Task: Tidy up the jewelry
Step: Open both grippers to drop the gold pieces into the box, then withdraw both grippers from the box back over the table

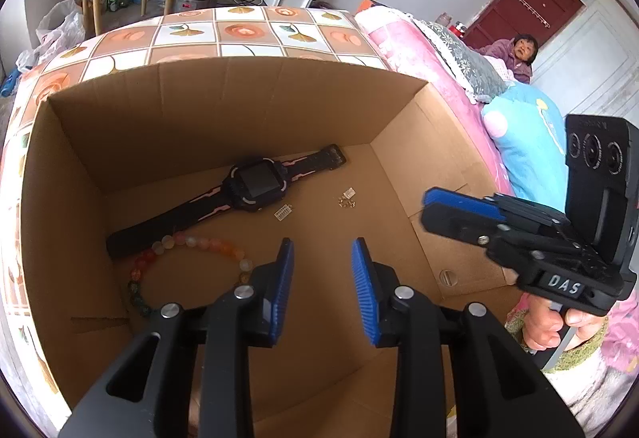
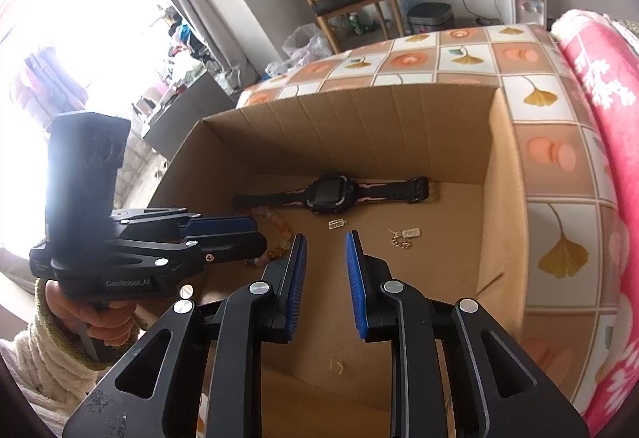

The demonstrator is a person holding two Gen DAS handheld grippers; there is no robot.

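left tongs (image 1: 322, 258) gaping empty | bead bracelet (image 1: 187, 250) lying just left | right tongs (image 2: 325, 252) gaping empty | smartwatch (image 2: 329, 192) lying beyond

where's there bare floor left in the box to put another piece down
Free: the cardboard box floor near its right wall, right of the small silver charms, and the near strip below the gripper tips. Crowded: the back-left, where the black watch and bead bracelet lie close together.
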